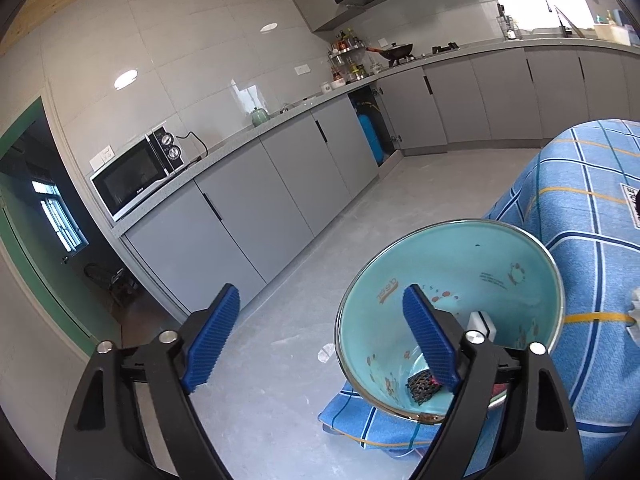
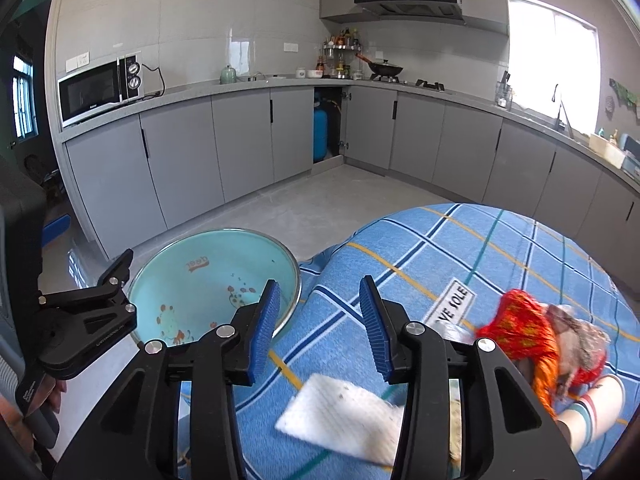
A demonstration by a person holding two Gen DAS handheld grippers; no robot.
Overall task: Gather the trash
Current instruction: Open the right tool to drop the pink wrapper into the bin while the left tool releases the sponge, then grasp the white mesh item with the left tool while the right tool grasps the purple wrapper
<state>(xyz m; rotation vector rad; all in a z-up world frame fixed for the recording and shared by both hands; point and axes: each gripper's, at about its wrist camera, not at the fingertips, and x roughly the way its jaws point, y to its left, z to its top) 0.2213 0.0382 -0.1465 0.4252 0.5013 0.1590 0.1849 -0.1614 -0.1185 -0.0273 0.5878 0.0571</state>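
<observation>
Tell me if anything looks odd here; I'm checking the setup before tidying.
The teal bowl sits at the edge of the blue checked tablecloth, partly overhanging the floor. A cabinet door stands open on a blue cylinder.

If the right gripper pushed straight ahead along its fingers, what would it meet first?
Most likely the blue plaid tablecloth just ahead of the right gripper; the open jaws frame bare cloth, with the bowl off to the left. Depth is uncertain.

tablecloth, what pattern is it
The tablecloth is a blue plaid with yellow, white and navy lines; clearest in the right wrist view.
</observation>
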